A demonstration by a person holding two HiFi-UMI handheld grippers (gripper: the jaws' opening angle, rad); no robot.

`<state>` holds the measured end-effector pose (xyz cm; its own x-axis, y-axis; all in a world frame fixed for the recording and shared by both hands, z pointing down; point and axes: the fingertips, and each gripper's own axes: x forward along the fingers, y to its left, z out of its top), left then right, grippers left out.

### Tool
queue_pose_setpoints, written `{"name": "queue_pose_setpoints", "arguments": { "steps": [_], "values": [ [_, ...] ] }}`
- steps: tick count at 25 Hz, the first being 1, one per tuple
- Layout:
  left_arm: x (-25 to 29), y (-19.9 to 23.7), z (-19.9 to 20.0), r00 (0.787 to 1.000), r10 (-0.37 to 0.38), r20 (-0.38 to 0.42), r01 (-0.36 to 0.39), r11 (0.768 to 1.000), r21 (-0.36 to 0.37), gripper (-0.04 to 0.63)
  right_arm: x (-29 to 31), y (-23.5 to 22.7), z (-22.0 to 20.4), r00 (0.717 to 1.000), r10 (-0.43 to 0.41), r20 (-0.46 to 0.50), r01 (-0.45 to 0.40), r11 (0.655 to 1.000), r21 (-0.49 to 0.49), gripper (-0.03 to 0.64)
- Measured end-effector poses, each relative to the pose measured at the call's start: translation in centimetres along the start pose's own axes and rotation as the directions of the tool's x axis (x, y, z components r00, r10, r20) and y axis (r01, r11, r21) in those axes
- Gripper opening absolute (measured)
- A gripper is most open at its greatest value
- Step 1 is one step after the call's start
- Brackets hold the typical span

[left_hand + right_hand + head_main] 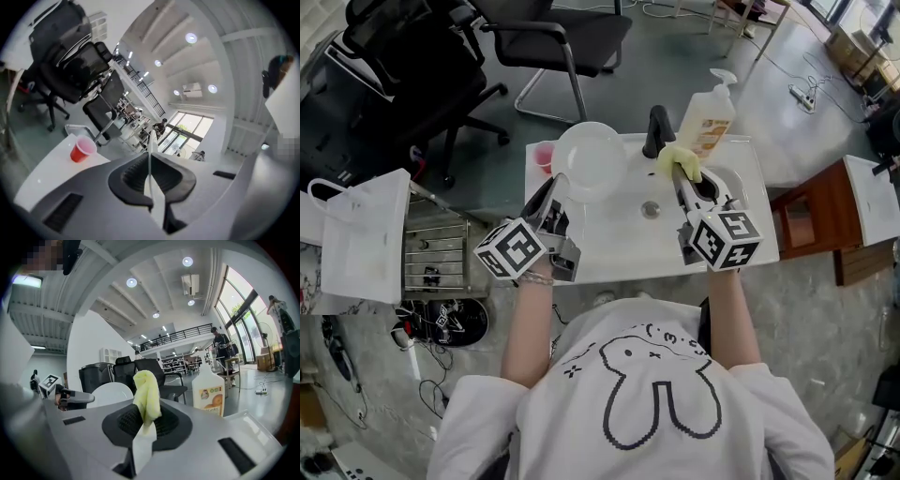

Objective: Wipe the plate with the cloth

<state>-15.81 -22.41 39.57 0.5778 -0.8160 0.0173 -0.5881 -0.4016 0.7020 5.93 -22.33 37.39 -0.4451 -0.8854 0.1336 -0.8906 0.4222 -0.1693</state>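
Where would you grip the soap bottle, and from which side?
Take the soap bottle by the narrow neck under the pump, likely coming level from the front. It stands upright, the body looks wide for the jaws, and the tap crowds its left.

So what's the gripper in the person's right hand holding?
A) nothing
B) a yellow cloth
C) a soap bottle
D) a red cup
B: in the right gripper view, the right gripper is shut on the yellow cloth, which sticks up from between its jaws.
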Motion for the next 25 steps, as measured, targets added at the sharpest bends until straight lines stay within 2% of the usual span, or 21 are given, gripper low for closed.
{"name": "queue_pose_setpoints", "arguments": {
  "steps": [2,4,9,15,20,25],
  "values": [
    [0.3,0.4,-0.1,1.000,0.003,-0.014,-0.004,0.998,-0.063,0.020,-0.2,0.0,-0.1,1.000,-0.010,0.004,0.010,1.000,-0.002,0.049],
    [0.6,1.1,-0.7,0.999,0.022,-0.038,-0.024,0.997,-0.076,0.020,-0.4,0.1,-0.5,1.000,-0.014,-0.001,0.014,1.000,-0.006,0.049],
    [1.7,3.5,-4.3,0.983,0.070,-0.168,-0.096,0.983,-0.156,0.020,-1.1,-0.3,-2.6,0.998,-0.038,-0.052,0.038,0.999,0.007,0.049],
    [2.8,5.9,-9.2,0.939,0.104,-0.328,-0.172,0.967,-0.185,0.020,-1.5,-1.2,-5.8,0.988,-0.100,-0.116,0.103,0.995,0.016,0.049],
    [3.8,7.4,-12.5,0.902,0.112,-0.418,-0.208,0.959,-0.194,0.020,-2.1,-2.0,-8.9,0.975,-0.135,-0.175,0.142,0.989,0.032,0.049],
    [4.8,9.2,-16.0,0.855,0.119,-0.504,-0.245,0.951,-0.191,0.020,-2.7,-3.0,-12.0,0.957,-0.180,-0.229,0.199,0.978,0.064,0.049]
  ]
}}
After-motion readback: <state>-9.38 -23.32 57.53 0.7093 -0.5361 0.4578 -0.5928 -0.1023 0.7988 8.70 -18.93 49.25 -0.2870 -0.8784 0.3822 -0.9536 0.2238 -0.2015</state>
